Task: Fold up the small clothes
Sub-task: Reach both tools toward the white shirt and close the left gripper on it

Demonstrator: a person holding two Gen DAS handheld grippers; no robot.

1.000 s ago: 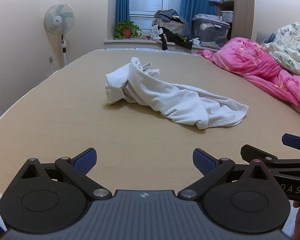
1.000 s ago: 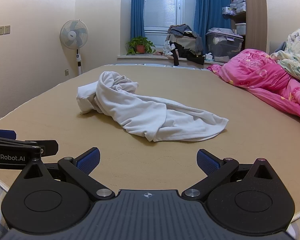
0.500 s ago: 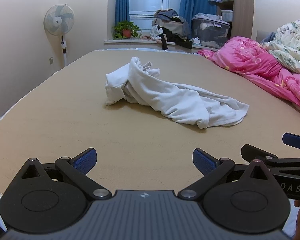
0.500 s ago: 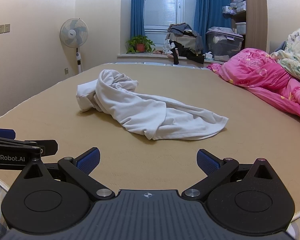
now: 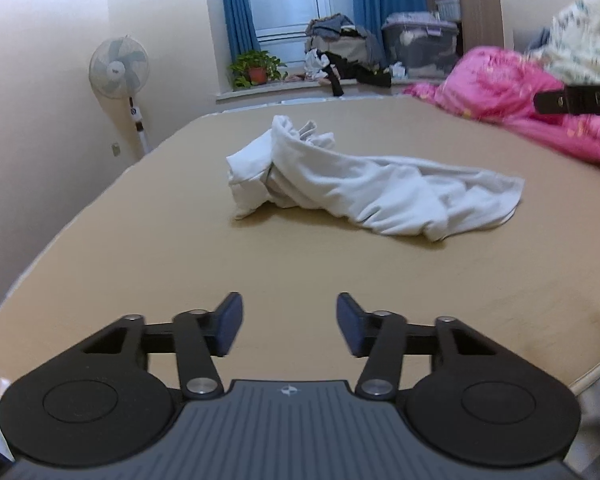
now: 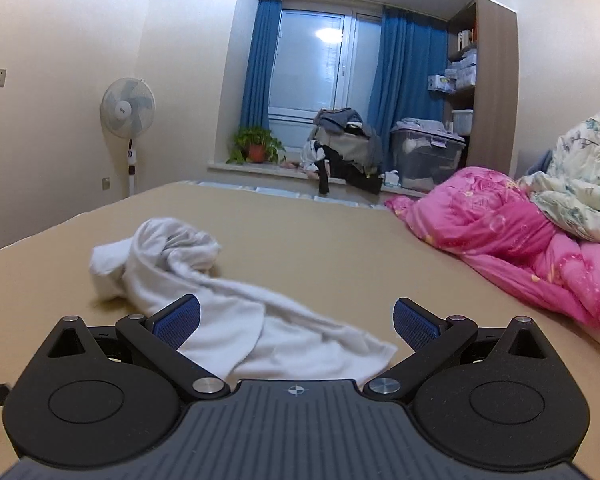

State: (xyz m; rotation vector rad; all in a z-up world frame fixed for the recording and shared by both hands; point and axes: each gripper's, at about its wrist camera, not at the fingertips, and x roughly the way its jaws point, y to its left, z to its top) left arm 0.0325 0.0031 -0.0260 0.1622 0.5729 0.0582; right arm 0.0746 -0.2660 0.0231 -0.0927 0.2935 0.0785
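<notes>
A crumpled white garment [image 5: 364, 184] lies in a long heap on the tan bed surface [image 5: 180, 264]. My left gripper [image 5: 289, 324] hovers over bare mattress well short of the garment; its jaws are closing, with nothing between them. My right gripper [image 6: 296, 322] stands open just above the near end of the same white garment [image 6: 236, 312], with its blue pads [image 6: 178, 320] either side of the cloth and not touching it. Part of the right gripper's black body [image 5: 580, 100] shows at the right edge of the left wrist view.
A pink quilt [image 6: 512, 248] and a floral duvet [image 6: 580, 184] are piled along the bed's right side. Beyond the bed stand a fan [image 6: 128, 112], a potted plant [image 6: 256, 148], a clothes pile [image 6: 348, 140] and a storage box [image 6: 428, 152] by the window.
The left gripper's jaws have come closer together and it has rolled a little. The right gripper has risen and moved forward over the garment's near end.
</notes>
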